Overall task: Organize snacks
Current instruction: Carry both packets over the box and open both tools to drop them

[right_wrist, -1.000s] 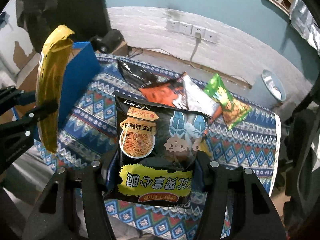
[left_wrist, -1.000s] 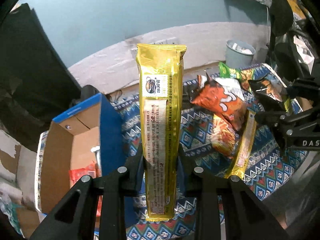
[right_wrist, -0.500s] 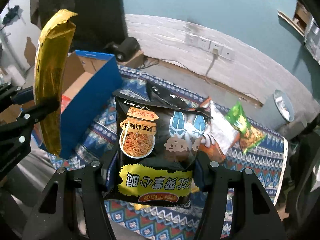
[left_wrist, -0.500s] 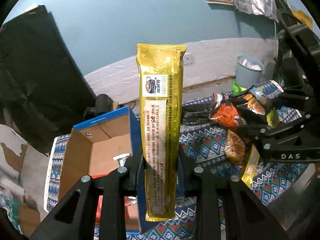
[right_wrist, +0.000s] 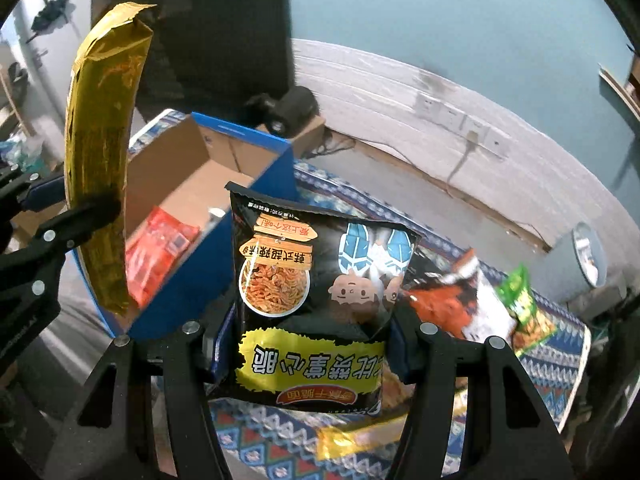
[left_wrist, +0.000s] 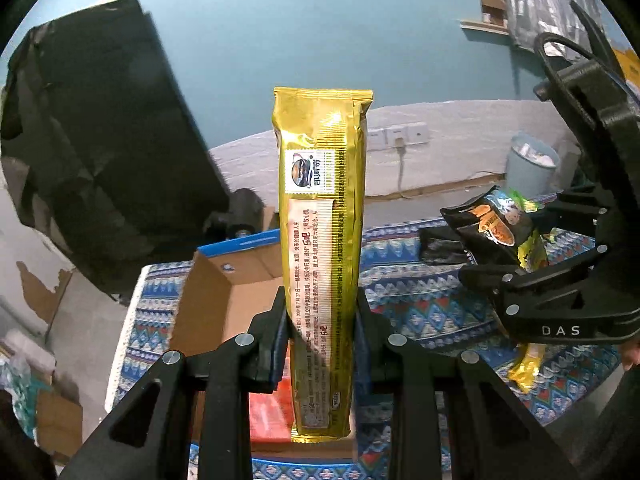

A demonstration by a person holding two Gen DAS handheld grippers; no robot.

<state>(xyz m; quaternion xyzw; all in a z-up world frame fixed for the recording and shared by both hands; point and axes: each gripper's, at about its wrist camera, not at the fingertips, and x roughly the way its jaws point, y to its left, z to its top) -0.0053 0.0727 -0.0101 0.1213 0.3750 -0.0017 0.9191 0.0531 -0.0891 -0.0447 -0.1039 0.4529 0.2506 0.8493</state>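
Left wrist view: the left gripper (left_wrist: 320, 332) pinches the upright gold packet (left_wrist: 322, 248), and the cardboard box (left_wrist: 216, 300), earlier off at 9 o'clock, now sits directly beneath it. At 3 o'clock the right gripper (right_wrist: 312, 340) clamps the black noodle bag (right_wrist: 316, 300); both snacks look nearly ready to drop in.

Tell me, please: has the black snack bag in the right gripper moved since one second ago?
Yes. In the right wrist view, the black snack bag has come toward the open cardboard box; the box was far left before and now sits just beside the bag.
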